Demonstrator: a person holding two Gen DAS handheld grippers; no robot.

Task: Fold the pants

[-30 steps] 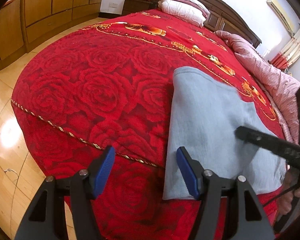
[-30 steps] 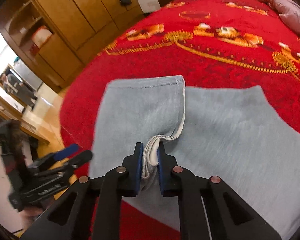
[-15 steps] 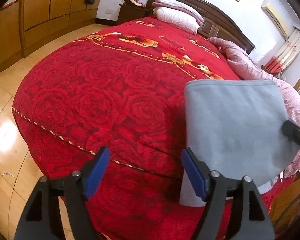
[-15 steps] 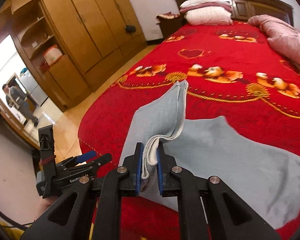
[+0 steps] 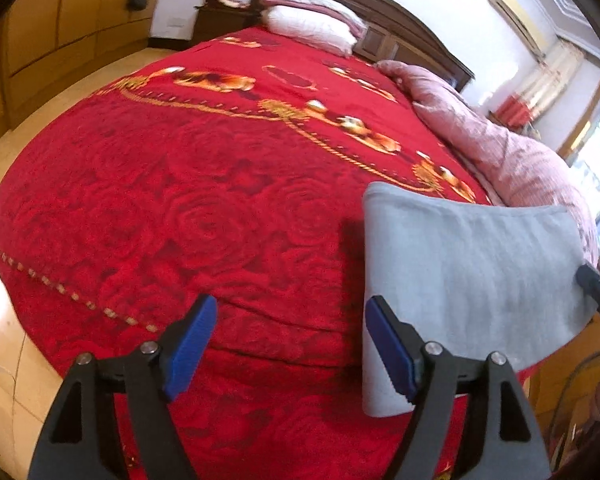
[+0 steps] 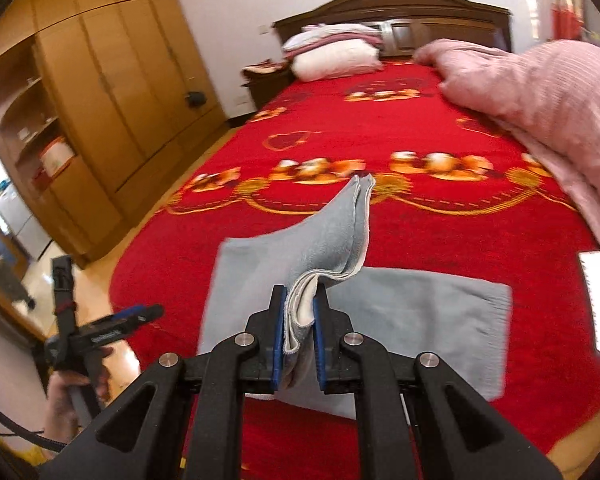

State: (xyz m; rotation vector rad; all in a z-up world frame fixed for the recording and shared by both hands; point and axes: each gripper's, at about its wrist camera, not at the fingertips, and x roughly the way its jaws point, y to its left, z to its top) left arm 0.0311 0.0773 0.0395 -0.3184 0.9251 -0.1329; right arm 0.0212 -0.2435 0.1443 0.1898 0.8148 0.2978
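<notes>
Raised since earlier: grey pants (image 6: 404, 320), folded edge lifted off red bedspread (image 6: 440, 224) near its foot edge. Right gripper (image 6: 300, 320) clenched on layered hem. Left gripper (image 5: 288, 348) wide apart, holding nothing.

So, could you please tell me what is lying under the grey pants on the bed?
The grey pants lie on the red bedspread, one edge lifted in the right gripper. The spread shows all around; whatever lies beneath the flat part is covered.

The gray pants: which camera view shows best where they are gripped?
The right wrist view: the right gripper is shut on a bunched edge of the pants. The left wrist view shows only their lifted flat side, with the open left gripper beside them.
</notes>
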